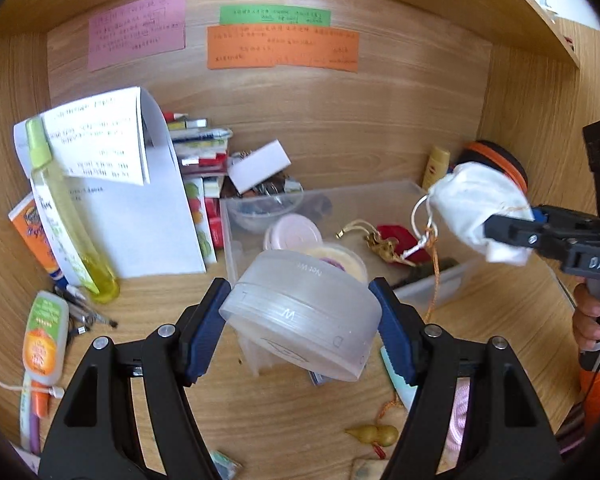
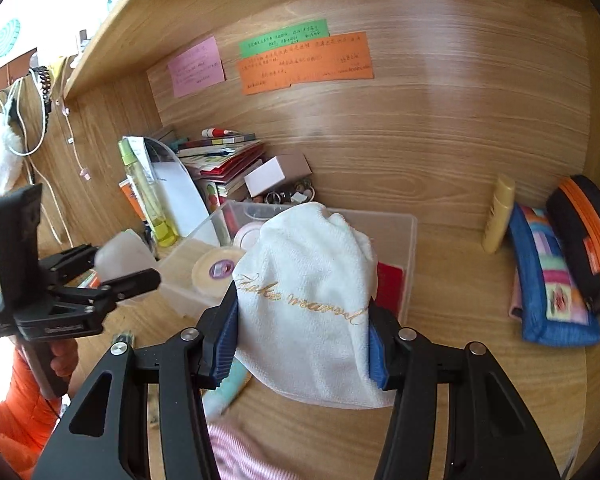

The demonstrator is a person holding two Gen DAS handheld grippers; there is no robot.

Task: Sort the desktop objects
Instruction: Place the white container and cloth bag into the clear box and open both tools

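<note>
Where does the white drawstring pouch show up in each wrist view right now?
Left wrist: white drawstring pouch at right edge, clamped in the right hand-held gripper, above the clear plastic bin.
Right wrist: pouch centre frame, between the blue pads.
Shared landmark: orange note on the back wall.

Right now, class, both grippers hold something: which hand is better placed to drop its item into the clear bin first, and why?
Right. The right gripper holds the white pouch directly in front of the clear bin. The left gripper carries the round container nearer its front corner.
</note>
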